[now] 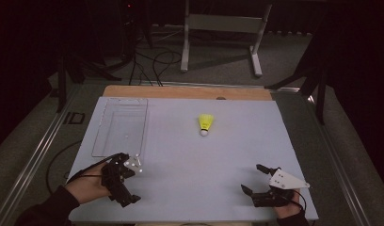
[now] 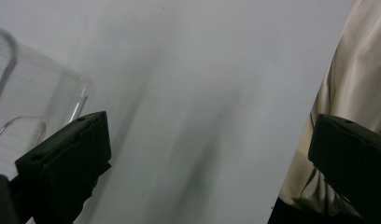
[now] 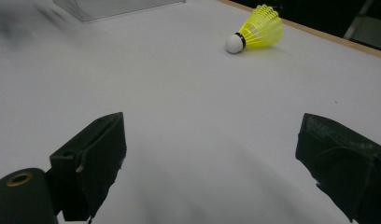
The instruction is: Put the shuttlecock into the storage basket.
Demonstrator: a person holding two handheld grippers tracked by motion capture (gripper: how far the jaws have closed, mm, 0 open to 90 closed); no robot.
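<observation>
High view: white board (image 1: 190, 160) across the middle of the frame, wooden strip along its far edge. Yellow shuttlecock (image 1: 205, 124) lying just above centre, cork end toward the bottom of the frame, skirt toward the top, well apart from both tools. Clear plastic tray (image 1: 120, 127) at upper left of the board, nothing visible inside; probably the place meant for the shuttlecock. Left gripper (image 1: 118, 178) at lower left, just below the tray's near corner, jaws spread, nothing between them; hand (image 1: 89, 187) and dark sleeve entering from the bottom edge, wrist turned so the tool points toward the lower right. Right gripper (image 1: 258, 181) at lower right, grey three-cornered plate on top, jaws wide apart and empty, aimed up and left toward the shuttlecock; likely the one to make the pick, being lined up on it.

Left gripper view: two black jaws rising from the bottom corners, wide gap, bare board between. Corner of the clear tray at the left edge, just beyond the left jaw. Beige cloth (image 2: 352, 84) down the right edge, past the board's rim. Tool tilted, looking across the board toward the person's side.

Right gripper view: black jaws parted at lower left and lower right, nothing held. Shuttlecock in the upper right of the frame, on its side, white cork pointing left, near the board's wooden edge. Tray's near wall at the top left. Gripper held low, well short of the shuttlecock.
</observation>
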